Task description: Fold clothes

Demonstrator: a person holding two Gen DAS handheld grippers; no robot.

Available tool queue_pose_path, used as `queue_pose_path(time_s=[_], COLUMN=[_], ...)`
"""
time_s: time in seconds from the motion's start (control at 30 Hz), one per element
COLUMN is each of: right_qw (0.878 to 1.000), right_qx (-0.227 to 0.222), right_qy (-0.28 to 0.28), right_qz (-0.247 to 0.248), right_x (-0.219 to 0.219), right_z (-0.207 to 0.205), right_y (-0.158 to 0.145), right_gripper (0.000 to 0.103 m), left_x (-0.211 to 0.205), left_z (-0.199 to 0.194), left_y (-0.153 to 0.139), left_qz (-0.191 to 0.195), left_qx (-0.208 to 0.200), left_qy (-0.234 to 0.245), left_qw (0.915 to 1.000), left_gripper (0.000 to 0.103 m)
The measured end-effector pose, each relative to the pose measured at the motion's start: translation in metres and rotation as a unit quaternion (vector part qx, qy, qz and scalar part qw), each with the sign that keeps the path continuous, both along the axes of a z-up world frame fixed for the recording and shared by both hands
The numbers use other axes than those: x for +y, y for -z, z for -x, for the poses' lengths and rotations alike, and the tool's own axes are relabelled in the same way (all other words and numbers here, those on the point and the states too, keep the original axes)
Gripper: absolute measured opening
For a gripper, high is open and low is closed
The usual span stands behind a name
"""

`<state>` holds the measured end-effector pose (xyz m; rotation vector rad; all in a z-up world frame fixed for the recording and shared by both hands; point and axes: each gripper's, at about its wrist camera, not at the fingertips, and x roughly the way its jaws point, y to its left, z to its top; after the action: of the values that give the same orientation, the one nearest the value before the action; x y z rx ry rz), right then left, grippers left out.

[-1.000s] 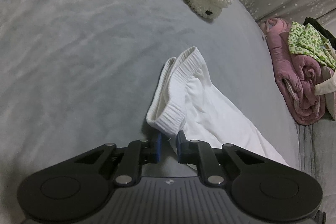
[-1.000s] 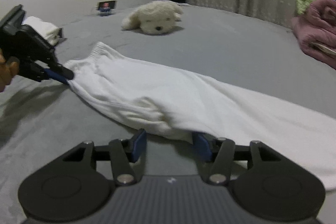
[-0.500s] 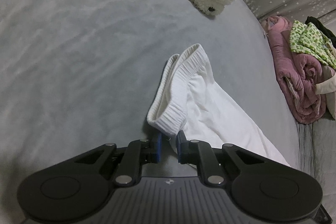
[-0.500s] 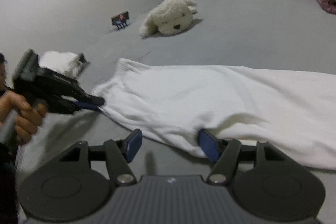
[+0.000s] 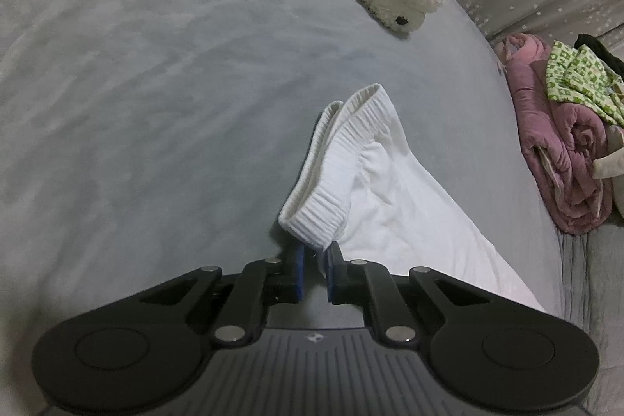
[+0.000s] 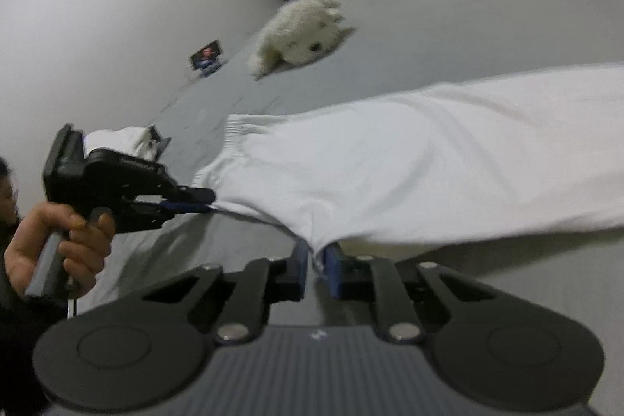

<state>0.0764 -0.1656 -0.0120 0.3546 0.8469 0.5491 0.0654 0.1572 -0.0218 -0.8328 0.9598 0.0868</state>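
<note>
On bed (image 5: 156,104): left gripper (image 5: 314,260) clamped on white pants (image 5: 390,190) waistband, right gripper (image 6: 318,256) pinching their near edge.

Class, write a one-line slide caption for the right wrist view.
Both grippers, right and left, pinch white trousers over a grey bed.

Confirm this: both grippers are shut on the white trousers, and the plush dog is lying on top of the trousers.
Wrong on the dog. The right wrist view shows the plush dog lying on the bare grey bed, apart from the white trousers. The left gripper and right gripper are both shut on them.
</note>
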Motion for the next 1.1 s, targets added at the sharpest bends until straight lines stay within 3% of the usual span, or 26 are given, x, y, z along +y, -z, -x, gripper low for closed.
queue_pose_path(time_s=[0.23, 0.4, 0.5, 0.6, 0.73, 0.77, 0.87, 1.03, 1.1], right_qw=[0.999, 0.999, 0.999, 1.0, 1.0, 1.0, 1.0, 0.999, 0.999], right_qx=[0.006, 0.035, 0.024, 0.007, -0.006, -0.009, -0.017, -0.028, -0.025], right_qy=[0.033, 0.031, 0.027, 0.022, 0.017, 0.016, 0.012, 0.016, 0.016], right_qz=[-0.043, -0.024, -0.021, -0.019, 0.0, 0.008, 0.021, 0.012, 0.016], right_x=[-0.013, -0.014, -0.01, -0.006, 0.002, 0.005, 0.011, 0.004, 0.001], right_z=[0.009, 0.003, 0.002, 0.003, 0.004, 0.004, 0.006, 0.011, 0.011], right_y=[-0.012, 0.003, 0.005, 0.005, 0.009, 0.01, 0.01, 0.003, 0.002], right_gripper=[0.007, 0.007, 0.014, 0.032, 0.031, 0.03, 0.016, 0.008, 0.007], left_x=[0.006, 0.016, 0.02, 0.022, 0.019, 0.017, 0.014, 0.015, 0.014], left_z=[0.004, 0.004, 0.006, 0.008, 0.004, 0.002, -0.001, -0.004, -0.005], left_y=[-0.004, 0.003, 0.006, -0.001, -0.003, -0.001, 0.005, 0.009, 0.01], left_qz=[0.011, 0.065, 0.09, 0.081, 0.074, 0.073, 0.075, 0.074, 0.055], left_qx=[0.001, 0.012, 0.02, 0.01, -0.003, -0.003, -0.004, -0.028, -0.025], left_qy=[-0.008, -0.02, -0.027, -0.034, -0.024, -0.02, -0.014, -0.025, -0.028], left_qw=[0.9999, 0.9976, 0.9954, 0.9961, 0.997, 0.9971, 0.9971, 0.9965, 0.9978], left_gripper=[0.009, 0.011, 0.012, 0.024, 0.039, 0.047, 0.05, 0.046, 0.019])
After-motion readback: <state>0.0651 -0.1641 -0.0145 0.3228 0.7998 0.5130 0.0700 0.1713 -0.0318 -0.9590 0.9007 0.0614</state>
